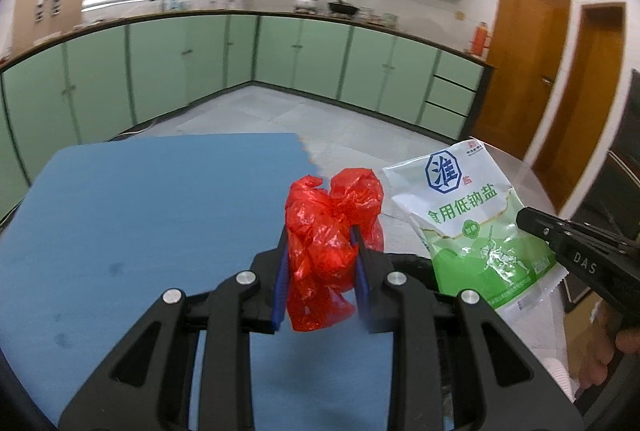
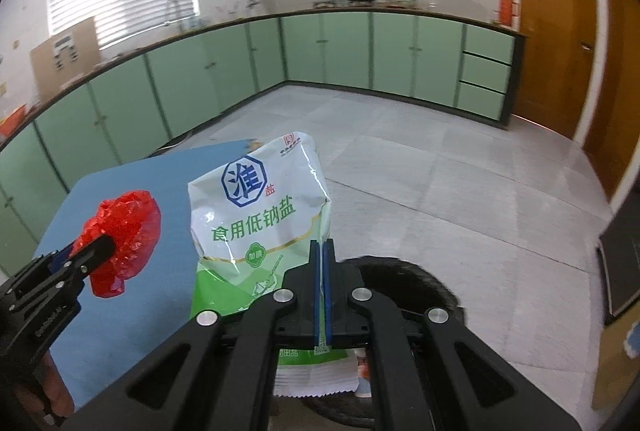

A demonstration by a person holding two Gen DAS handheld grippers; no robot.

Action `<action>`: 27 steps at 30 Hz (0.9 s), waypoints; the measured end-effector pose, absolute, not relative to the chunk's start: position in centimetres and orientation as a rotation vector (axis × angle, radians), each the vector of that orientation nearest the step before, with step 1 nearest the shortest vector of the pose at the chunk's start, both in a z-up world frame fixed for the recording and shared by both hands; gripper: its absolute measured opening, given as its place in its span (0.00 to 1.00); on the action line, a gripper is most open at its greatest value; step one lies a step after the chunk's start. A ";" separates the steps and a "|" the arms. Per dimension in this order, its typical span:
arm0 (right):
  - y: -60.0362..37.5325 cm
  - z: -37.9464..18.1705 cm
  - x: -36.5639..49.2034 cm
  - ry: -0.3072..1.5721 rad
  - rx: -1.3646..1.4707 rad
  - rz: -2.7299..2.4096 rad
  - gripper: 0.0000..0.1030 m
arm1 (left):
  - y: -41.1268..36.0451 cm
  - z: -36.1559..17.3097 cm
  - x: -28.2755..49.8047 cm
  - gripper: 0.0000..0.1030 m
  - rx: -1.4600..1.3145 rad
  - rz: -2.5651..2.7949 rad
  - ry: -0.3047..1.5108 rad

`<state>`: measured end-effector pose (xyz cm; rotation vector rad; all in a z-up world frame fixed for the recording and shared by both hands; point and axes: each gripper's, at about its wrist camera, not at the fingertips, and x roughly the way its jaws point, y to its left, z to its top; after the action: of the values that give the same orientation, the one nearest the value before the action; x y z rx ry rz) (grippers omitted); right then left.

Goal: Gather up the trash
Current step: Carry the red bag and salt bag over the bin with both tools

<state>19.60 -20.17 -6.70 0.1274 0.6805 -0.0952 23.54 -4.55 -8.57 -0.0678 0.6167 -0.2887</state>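
Note:
My left gripper (image 1: 320,235) is shut on a crumpled red plastic bag (image 1: 332,227) and holds it in the air over the right edge of the blue table (image 1: 140,215). My right gripper (image 2: 322,245) is shut on the edge of a white and green salt packet (image 2: 260,215) and holds it upright, just right of the red bag. The packet also shows in the left wrist view (image 1: 468,227), the red bag in the right wrist view (image 2: 124,231). Below both sits a black round bin (image 2: 412,283), its rim partly hidden behind the grippers.
Green kitchen cabinets (image 2: 320,51) line the far walls under a counter with pots. Two brown doors (image 1: 528,55) stand at the right. Grey tiled floor (image 2: 440,167) lies beyond the table. A dark object (image 2: 624,263) stands at the right edge.

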 end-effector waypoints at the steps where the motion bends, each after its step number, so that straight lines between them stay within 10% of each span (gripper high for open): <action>1: -20.8 -6.7 19.4 0.680 0.128 -0.110 0.02 | -5.5 -8.6 23.6 0.25 -0.066 -0.305 0.616; 27: -31.8 -12.7 18.3 0.787 0.208 -0.315 0.02 | -18.9 -15.7 25.4 0.25 0.010 -0.489 0.732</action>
<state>18.33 -31.80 -12.73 0.2075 0.7873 -0.3147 25.42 -18.89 -15.73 0.0097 0.7317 -0.4889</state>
